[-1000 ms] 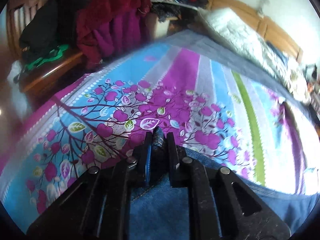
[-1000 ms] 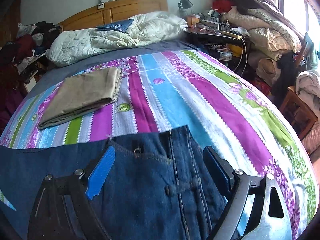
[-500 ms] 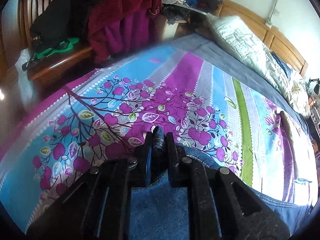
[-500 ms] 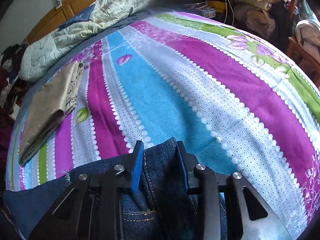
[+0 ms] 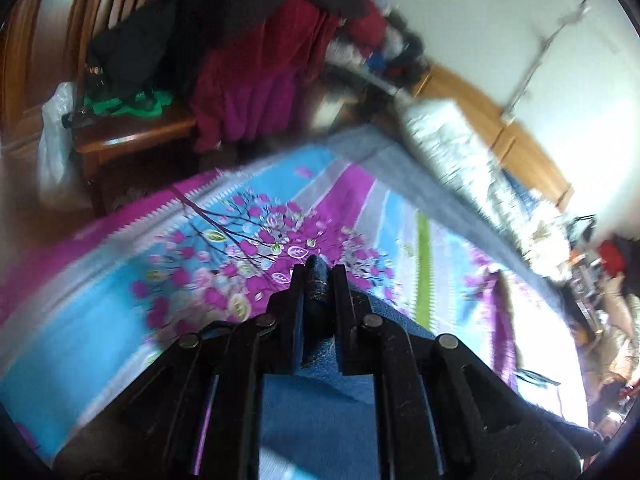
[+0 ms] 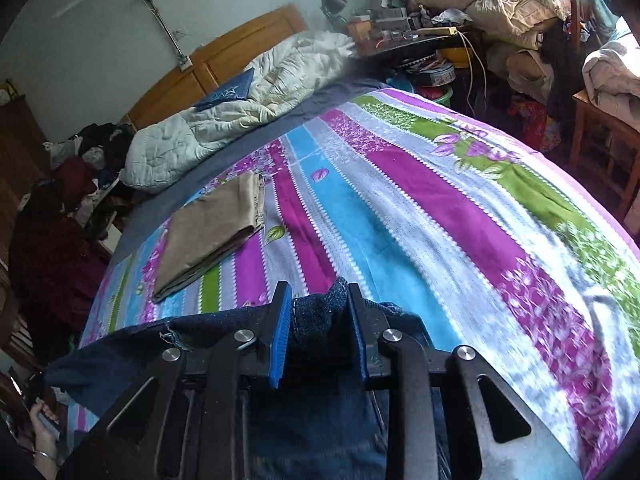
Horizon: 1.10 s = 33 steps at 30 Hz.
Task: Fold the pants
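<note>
Both clamped on denim: left hand-held gripper (image 5: 317, 280) pinching a bunched edge of the jeans (image 6: 320, 420), right hand-held gripper (image 6: 318, 312) biting a thick fold at what looks like the waistband end. Jeans slung between the two, held just above the striped bedspread (image 6: 440, 208), long axis running side to side from one grip to the other. Neither hand nearer. Open bedspread ahead; folded khaki trousers (image 6: 212, 232) well off to the left. Probably bringing the ends together next.

Both wrist views low over bed (image 6: 400, 208), facing headboard (image 6: 240, 48), sharing bedspread.
</note>
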Available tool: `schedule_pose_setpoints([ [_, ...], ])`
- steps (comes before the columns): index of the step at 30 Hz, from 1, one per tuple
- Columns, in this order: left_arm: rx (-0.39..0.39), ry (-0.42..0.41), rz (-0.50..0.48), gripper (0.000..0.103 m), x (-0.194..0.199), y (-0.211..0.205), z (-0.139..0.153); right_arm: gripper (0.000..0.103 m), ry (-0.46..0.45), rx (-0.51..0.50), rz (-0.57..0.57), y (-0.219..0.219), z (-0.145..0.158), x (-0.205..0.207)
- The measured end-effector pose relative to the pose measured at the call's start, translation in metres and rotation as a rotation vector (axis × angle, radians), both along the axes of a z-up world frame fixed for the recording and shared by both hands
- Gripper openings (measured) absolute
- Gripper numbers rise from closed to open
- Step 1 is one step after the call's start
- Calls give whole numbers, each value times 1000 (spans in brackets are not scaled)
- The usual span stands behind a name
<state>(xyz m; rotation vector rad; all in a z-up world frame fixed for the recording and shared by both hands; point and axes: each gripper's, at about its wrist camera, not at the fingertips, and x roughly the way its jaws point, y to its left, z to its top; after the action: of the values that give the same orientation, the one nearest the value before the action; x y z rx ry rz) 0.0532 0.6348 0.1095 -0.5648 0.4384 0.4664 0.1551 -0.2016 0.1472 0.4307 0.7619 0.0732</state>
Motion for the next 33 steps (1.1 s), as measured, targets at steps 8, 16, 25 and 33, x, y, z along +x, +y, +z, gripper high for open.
schedule_pose_setpoints([
  [8, -37, -98, 30, 13, -183, -11, -15, 31, 87, 117, -83, -61, -29, -161],
  [16, -202, 90, 116, 27, -246, -1, -101, 39, 199, 265, -189, -76, -105, -182],
  [25, -469, -11, 188, 50, -260, -5, -102, 61, 196, 556, -174, -70, -111, -204],
  [33, -613, 180, 201, 50, -180, 12, -118, 72, 274, 663, -183, -57, -135, -172],
])
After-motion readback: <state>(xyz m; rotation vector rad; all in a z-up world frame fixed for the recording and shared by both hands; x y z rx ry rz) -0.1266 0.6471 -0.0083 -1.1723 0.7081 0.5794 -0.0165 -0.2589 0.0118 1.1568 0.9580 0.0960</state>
